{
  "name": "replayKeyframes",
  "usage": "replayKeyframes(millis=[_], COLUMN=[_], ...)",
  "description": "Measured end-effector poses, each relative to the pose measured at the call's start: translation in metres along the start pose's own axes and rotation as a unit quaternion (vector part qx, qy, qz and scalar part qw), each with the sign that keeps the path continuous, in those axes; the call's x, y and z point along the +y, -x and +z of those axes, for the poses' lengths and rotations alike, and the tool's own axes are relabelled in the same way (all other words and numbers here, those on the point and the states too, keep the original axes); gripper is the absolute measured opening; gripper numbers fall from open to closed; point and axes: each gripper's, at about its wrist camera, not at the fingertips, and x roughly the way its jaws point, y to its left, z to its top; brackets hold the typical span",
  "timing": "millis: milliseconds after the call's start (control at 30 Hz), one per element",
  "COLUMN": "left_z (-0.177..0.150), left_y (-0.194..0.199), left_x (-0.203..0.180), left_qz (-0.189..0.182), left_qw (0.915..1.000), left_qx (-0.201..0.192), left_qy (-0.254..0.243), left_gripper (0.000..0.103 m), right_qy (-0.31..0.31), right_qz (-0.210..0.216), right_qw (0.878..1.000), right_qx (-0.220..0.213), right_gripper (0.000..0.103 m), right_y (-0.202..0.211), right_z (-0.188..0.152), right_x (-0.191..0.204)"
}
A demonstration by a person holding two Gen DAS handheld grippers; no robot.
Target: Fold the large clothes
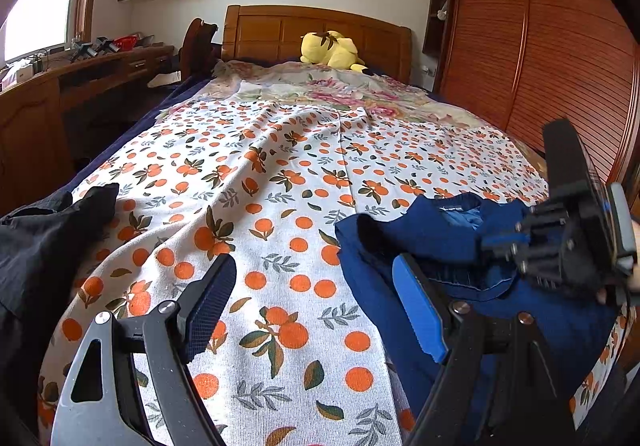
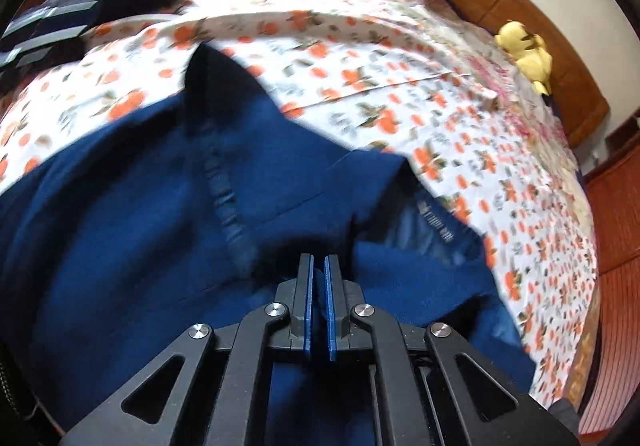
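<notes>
A dark blue garment (image 1: 404, 242) lies bunched at the near right of the bed, on a white sheet with orange fruit print (image 1: 280, 182). My left gripper (image 1: 316, 286) is open and empty, held over the sheet just left of the garment. My right gripper (image 2: 319, 266) is shut on a fold of the blue garment (image 2: 132, 214); it also shows in the left wrist view (image 1: 560, 242) at the right. The garment's collar and label (image 2: 436, 222) lie to the right of my fingers.
A black garment (image 1: 44, 246) lies at the bed's near left edge. A yellow plush toy (image 1: 332, 50) sits by the wooden headboard (image 1: 280, 26). A wooden desk (image 1: 80, 78) stands left of the bed and a slatted wardrobe (image 1: 540, 46) stands to the right.
</notes>
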Motion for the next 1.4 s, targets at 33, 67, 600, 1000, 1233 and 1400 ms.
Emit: replayKeyframes(millis=[33, 67, 600, 1000, 1233, 1400], left_z=[0.0, 0.0, 0.003, 0.002, 0.003, 0.002], left_y=[0.001, 0.001, 0.0, 0.0, 0.0, 0.001], left_x=[-0.001, -0.001, 0.001, 0.004, 0.005, 0.012], left_qz=[0.0, 0.001, 0.002, 0.005, 0.005, -0.002], left_qw=[1.0, 1.0, 1.0, 0.9999, 0.9999, 0.9997], left_qx=[0.0, -0.001, -0.007, -0.005, -0.005, -0.006], left_qy=[0.0, 0.0, 0.006, 0.011, 0.01, 0.023], left_gripper=[0.081, 0.081, 0.081, 0.081, 0.081, 0.081], right_qy=[-0.001, -0.002, -0.119, -0.077, -0.061, -0.055], right_qz=[-0.013, -0.028, -0.077, 0.125, 0.1, 0.097], right_qw=[1.0, 1.0, 0.988, 0.989, 0.993, 0.994], right_qx=[-0.008, -0.015, -0.068, -0.033, 0.002, -0.013], right_gripper=[0.004, 0.004, 0.018, 0.043, 0.035, 0.002], right_y=[-0.001, -0.003, -0.005, -0.003, -0.036, -0.039], right_z=[0.005, 0.012, 0.047, 0.003, 0.008, 0.038], right_x=[-0.004, -0.01, -0.049, 0.058, 0.071, 0.052])
